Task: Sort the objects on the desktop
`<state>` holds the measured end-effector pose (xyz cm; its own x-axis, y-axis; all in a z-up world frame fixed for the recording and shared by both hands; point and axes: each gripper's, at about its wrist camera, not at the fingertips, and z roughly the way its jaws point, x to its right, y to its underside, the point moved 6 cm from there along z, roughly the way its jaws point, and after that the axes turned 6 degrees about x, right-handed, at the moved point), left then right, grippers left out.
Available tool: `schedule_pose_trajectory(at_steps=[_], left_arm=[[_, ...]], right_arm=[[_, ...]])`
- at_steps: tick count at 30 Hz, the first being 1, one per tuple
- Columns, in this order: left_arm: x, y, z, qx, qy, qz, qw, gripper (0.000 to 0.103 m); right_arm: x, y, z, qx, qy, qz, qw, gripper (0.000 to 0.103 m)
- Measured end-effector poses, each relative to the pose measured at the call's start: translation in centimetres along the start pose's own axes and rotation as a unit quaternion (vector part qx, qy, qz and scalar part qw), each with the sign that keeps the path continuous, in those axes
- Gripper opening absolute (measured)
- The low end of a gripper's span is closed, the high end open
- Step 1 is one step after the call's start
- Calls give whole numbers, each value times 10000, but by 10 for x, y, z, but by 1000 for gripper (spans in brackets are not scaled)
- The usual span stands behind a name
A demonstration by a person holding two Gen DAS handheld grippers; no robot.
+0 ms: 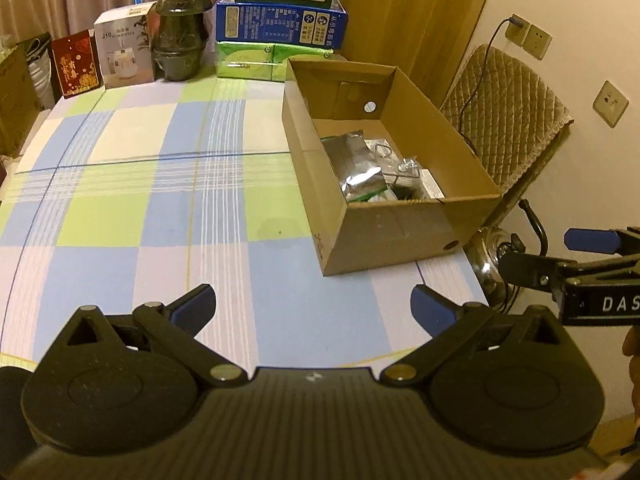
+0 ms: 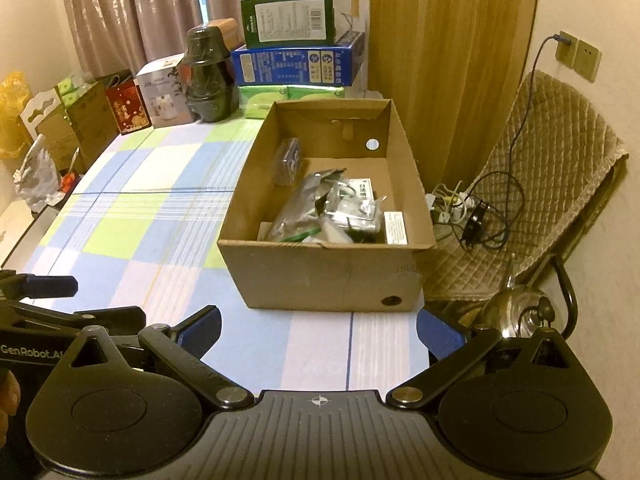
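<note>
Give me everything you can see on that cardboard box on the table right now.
The cardboard box is an open-topped brown corrugated carton, upright on the checked tablecloth at the table's right edge, beside the quilted chair. Each end wall has a round hole; the near wall looks scuffed. Inside lie silver foil pouches, a clear-wrapped pack leaning on the left wall, and small labelled packets. Neither gripper touches it.

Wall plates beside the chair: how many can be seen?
3. A pair sits side by side above the chair: one with a cable plugged in, one right of it. A third is lower right.
</note>
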<state>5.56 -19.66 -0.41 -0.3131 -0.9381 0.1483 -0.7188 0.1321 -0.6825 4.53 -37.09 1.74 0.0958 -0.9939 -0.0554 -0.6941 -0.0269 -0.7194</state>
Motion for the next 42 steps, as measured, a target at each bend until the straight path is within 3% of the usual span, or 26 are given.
schedule_pose_trajectory(at_steps=[42], left_arm=[[12, 7, 6, -22, -8, 302, 9995, 102]], right_arm=[[9, 10, -8, 37, 104, 200, 9997, 101]])
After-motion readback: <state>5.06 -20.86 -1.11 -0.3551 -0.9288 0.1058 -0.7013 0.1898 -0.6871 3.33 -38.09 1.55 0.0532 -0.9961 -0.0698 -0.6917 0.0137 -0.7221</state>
